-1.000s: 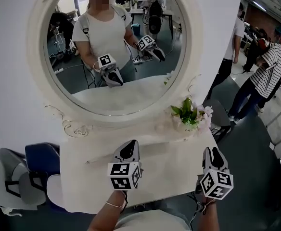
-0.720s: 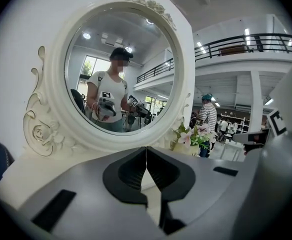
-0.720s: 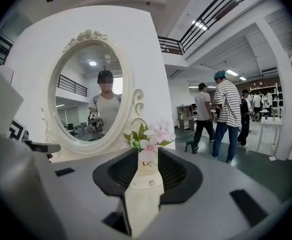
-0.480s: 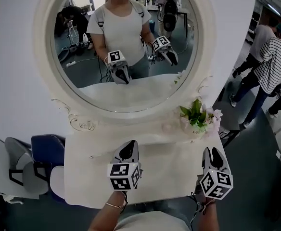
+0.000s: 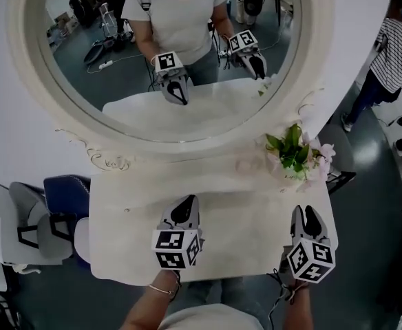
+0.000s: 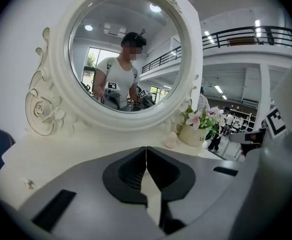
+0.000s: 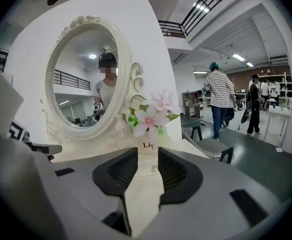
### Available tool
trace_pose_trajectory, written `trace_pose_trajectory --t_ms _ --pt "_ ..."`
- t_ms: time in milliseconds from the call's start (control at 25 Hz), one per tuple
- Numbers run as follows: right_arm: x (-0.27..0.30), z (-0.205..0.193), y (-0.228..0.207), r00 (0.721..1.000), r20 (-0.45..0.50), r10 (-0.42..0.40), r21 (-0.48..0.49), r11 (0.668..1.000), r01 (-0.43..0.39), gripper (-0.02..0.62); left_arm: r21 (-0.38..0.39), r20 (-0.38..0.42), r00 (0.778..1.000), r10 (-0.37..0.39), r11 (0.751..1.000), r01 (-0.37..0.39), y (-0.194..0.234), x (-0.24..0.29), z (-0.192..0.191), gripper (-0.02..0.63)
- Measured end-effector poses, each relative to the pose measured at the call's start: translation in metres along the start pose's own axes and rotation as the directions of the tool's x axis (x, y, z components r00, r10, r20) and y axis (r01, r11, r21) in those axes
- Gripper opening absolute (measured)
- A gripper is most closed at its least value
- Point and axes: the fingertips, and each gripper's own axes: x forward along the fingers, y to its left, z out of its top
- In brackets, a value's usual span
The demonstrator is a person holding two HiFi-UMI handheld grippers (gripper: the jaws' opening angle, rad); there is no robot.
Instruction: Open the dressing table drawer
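Observation:
The white dressing table (image 5: 242, 205) stands under its oval mirror (image 5: 70, 126). Its drawer lies below the tabletop's front edge and shows in no view. My left gripper (image 5: 186, 201) hovers over the front middle of the tabletop, and its jaws meet at the tips with nothing between them (image 6: 146, 148). Over the front right corner my right gripper (image 5: 305, 212) is open by a narrow gap, empty, and points at the flower pot (image 7: 148, 119). Both grippers are mirrored in the glass.
A pot of pink flowers (image 5: 299, 155) sits at the tabletop's back right. A blue chair (image 5: 62, 198) and a grey chair (image 5: 36, 232) stand to the left. A grey stool (image 7: 211, 146) and people in the aisle (image 5: 400, 47) are to the right.
The head view has swung down and closer, so the mirror and table fill more of the frame. Both grippers hold the same spots over the table's front, their jaws unchanged.

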Motion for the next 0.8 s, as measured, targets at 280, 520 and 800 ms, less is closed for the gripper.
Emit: trace_pose_trajectory --t_ms 280,520,800 --pt "0.022 -0.025 -0.011 0.999 -0.046 0.002 0.005 1.000 -0.001 0.132 -0.018 -0.038 0.999 -0.012 1.000 0.011 -0.006 0.019 -0.029 0.020" --pt "0.032 -0.056 -0.022 0.995 -0.104 -0.006 0.005 1.000 0.006 0.132 -0.041 -0.111 0.994 -0.004 0.999 0.000 -0.005 0.027 -0.068 0.020" --pt "0.042 -0.083 -0.026 0.987 -0.159 -0.010 0.002 1.000 0.010 0.132 -0.046 -0.158 0.987 0.011 0.999 -0.018 0.002 0.031 -0.093 0.020"
